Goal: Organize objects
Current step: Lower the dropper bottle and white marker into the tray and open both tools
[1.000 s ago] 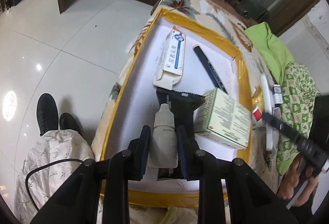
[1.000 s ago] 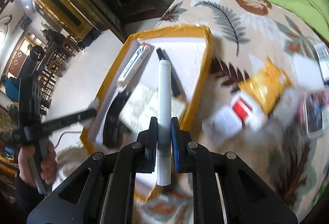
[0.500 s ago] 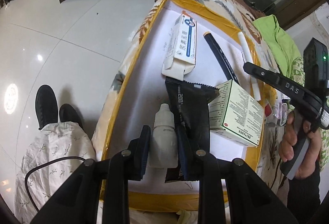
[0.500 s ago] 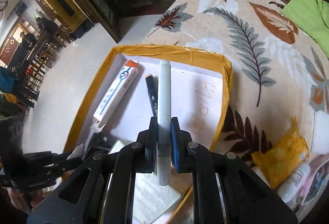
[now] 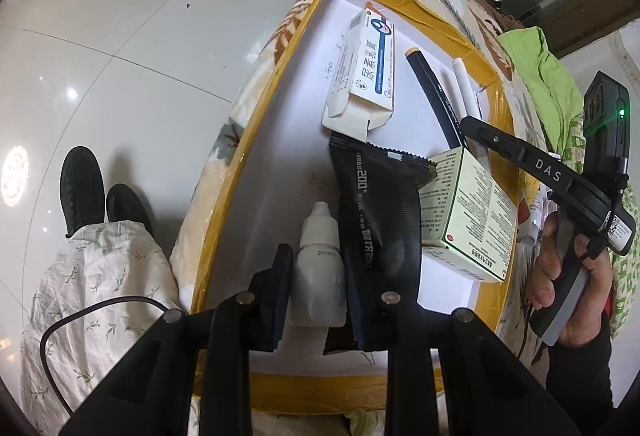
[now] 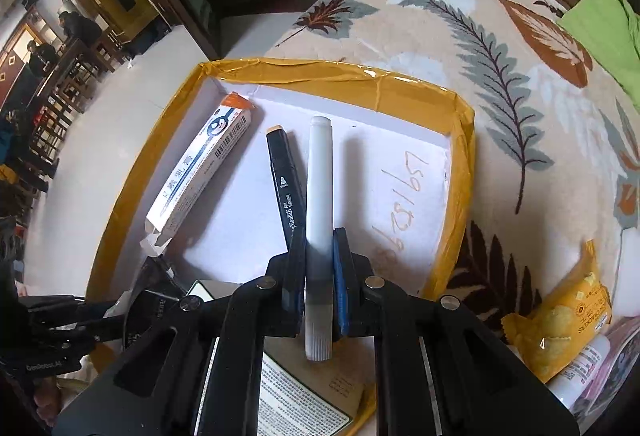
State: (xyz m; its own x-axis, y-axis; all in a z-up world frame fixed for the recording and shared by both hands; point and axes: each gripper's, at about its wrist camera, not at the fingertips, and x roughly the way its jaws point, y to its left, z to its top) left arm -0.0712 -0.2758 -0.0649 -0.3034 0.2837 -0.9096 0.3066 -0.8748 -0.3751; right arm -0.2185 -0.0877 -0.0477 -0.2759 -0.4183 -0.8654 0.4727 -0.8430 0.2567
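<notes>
Leaf-patterned beige cloth (image 6: 520,116) covers the surface, and on it sits a shallow white tray (image 6: 328,80) with yellow-taped walls.

Nearest the lens in the left wrist view, the left gripper (image 5: 316,276) is clamped on a small white dropper bottle (image 5: 318,268), which stands upright between the pads with its cap pointing forward over the tray floor (image 5: 280,140). Just right of it lies a black sachet (image 5: 376,204) with a serrated top edge, touching a pale green printed box (image 5: 468,212). Farther in are a long white-and-blue carton (image 5: 368,68) with an open flap, a black marker (image 5: 432,92) and, by the far wall, a white marker (image 5: 464,84).

In the right wrist view, the right gripper (image 6: 319,268) is closed on that white marker (image 6: 319,204), a plain cylinder with a ribbed end toward the camera, lying along the fingers and parallel to the black marker (image 6: 284,184) just beside it. Whether it touches the tray floor cannot be told.

Only the right view shows handwriting (image 6: 400,204) on the tray floor, a yellow snack packet (image 6: 560,320) outside the tray and green fabric (image 6: 608,32) beyond. Only the left view shows the white tiled floor (image 5: 120,76), the person's black shoes (image 5: 100,192), and the right hand (image 5: 560,268) around the gripper handle.
</notes>
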